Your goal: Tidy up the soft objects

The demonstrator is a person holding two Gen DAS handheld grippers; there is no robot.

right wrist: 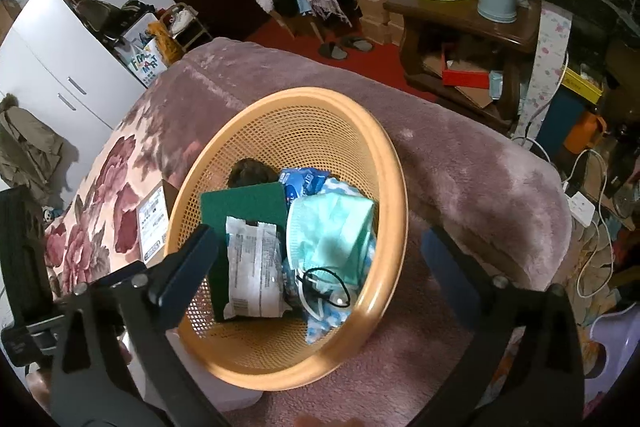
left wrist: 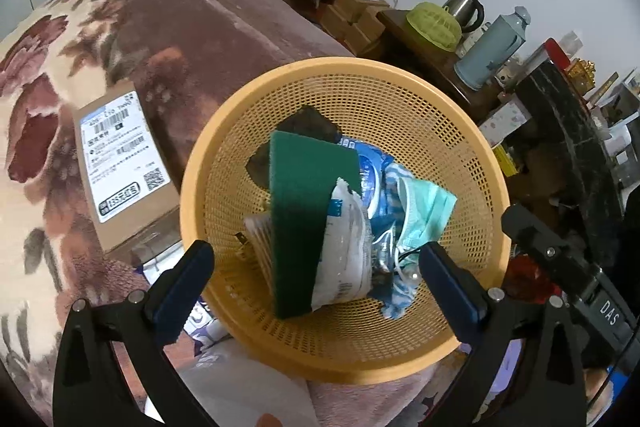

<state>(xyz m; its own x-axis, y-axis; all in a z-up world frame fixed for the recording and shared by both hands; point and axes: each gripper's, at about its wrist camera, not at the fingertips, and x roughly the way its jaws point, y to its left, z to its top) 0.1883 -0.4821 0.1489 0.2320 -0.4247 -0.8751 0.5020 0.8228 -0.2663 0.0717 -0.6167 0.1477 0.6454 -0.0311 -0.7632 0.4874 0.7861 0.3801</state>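
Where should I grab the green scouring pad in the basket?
Take the green scouring pad by its upper far edge, coming from above: it leans tilted with that thin edge free, while the white packet covers its lower right side.

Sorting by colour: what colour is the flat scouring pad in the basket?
Dark green scouring pad, clearest in the left wrist view.
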